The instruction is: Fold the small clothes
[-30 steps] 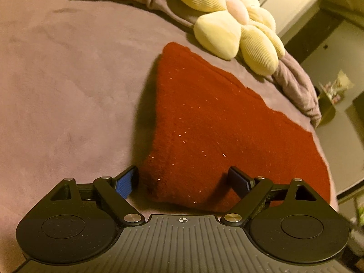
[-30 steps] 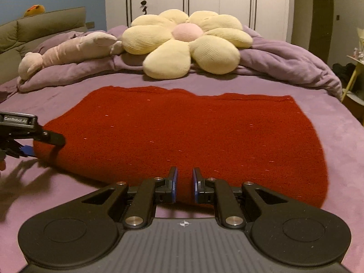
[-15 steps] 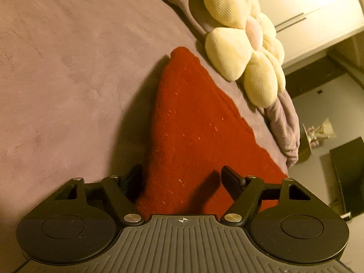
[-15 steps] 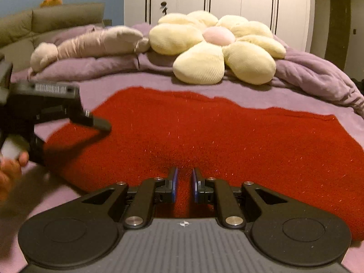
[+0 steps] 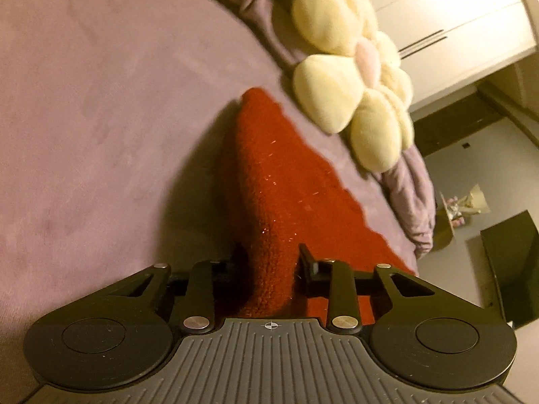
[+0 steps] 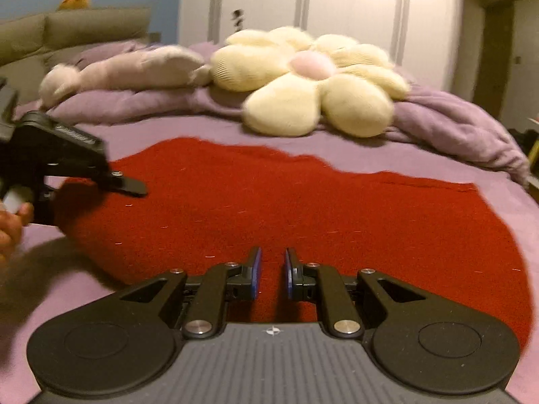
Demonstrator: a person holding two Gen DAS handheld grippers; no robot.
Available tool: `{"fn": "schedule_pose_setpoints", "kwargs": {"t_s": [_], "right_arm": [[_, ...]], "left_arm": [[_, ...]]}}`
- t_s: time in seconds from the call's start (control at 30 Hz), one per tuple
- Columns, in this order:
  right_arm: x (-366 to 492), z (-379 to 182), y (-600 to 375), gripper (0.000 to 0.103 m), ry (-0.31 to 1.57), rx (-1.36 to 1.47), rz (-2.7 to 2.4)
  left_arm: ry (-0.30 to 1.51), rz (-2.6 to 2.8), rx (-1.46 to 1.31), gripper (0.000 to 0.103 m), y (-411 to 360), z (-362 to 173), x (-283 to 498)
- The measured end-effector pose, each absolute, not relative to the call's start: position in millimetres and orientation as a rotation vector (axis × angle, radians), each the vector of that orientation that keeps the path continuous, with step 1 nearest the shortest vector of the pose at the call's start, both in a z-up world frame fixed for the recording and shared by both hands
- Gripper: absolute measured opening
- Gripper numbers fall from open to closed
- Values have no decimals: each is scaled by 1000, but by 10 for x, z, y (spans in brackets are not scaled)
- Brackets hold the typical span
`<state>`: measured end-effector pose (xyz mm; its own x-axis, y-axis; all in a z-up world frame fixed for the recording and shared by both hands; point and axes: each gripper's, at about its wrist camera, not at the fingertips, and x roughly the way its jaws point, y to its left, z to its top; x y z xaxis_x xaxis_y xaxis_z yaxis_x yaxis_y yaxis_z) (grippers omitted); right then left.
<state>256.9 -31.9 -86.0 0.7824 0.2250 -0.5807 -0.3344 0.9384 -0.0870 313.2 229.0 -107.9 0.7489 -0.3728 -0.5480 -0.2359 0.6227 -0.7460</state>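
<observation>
A red knit garment [image 6: 303, 208] lies spread on the purple bed. In the left wrist view its left corner [image 5: 269, 222] is bunched and raised between the fingers of my left gripper [image 5: 271, 256], which is shut on it. The left gripper also shows at the left of the right wrist view [image 6: 111, 181], over the garment's left edge. My right gripper [image 6: 271, 269] holds the garment's near edge, with the jaws nearly together and red cloth between the blue pads.
A cream flower-shaped pillow [image 6: 313, 80] and a long plush toy [image 6: 128, 70] lie on a rumpled purple duvet [image 6: 454, 128] at the far side of the bed. White wardrobes [image 6: 337, 3] stand behind. The bed edge drops off at the right [image 5: 414, 235].
My left gripper has closed from wide open onto the garment's left corner and lifted it. The right gripper has stayed shut on the near edge and shifted slightly left.
</observation>
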Motion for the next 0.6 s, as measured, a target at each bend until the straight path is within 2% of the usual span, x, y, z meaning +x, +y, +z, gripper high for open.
{"fn": "schedule_pose_setpoints", "kwargs": {"t_s": [0.2,0.37,0.47,0.6], "right_arm": [[2503,-768,-914,12,597,-138,151],[2440,-750,-1433,12,586,-102,4],[2393,-767,-1727,13,592,-57,-71],[2326,-798,-2050,13,593,-34,-143]], "left_arm": [[663,-166,-870,29,2012,-516,3161],[639,-276,-739,29,1297,-73,3300],[665,-335,-625,29,716,-35,3416],[734,-384,-535,29,6,-258,3603]]}}
